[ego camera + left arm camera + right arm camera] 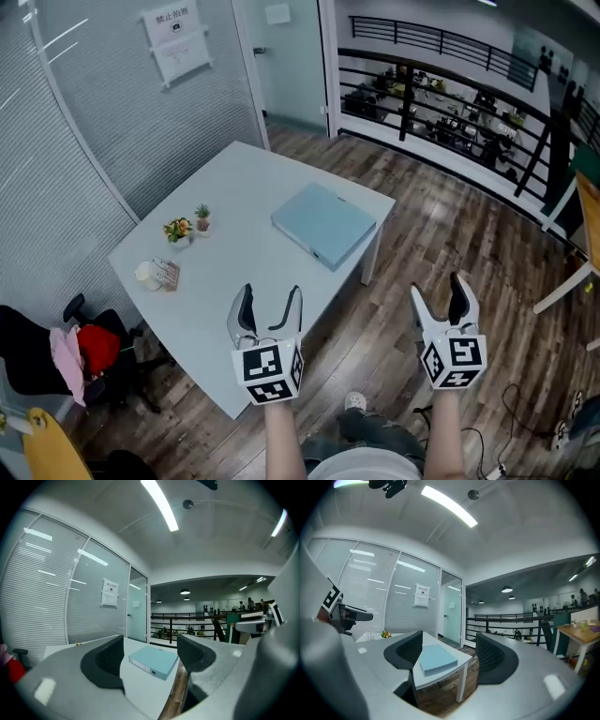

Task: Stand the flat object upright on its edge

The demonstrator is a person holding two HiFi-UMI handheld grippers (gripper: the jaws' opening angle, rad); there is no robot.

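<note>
White table; light-blue flat folder lies flat on it near far-right corner, well apart from both grippers. L gripper over table's near edge, jaws apart, nothing btwn. R gripper off table, over wood floor, jaws wide, empty. Small potted plants by left edge.

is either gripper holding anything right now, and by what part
Nothing is held. The left gripper and right gripper are both open and empty; the binder lies flat on the table, untouched.
</note>
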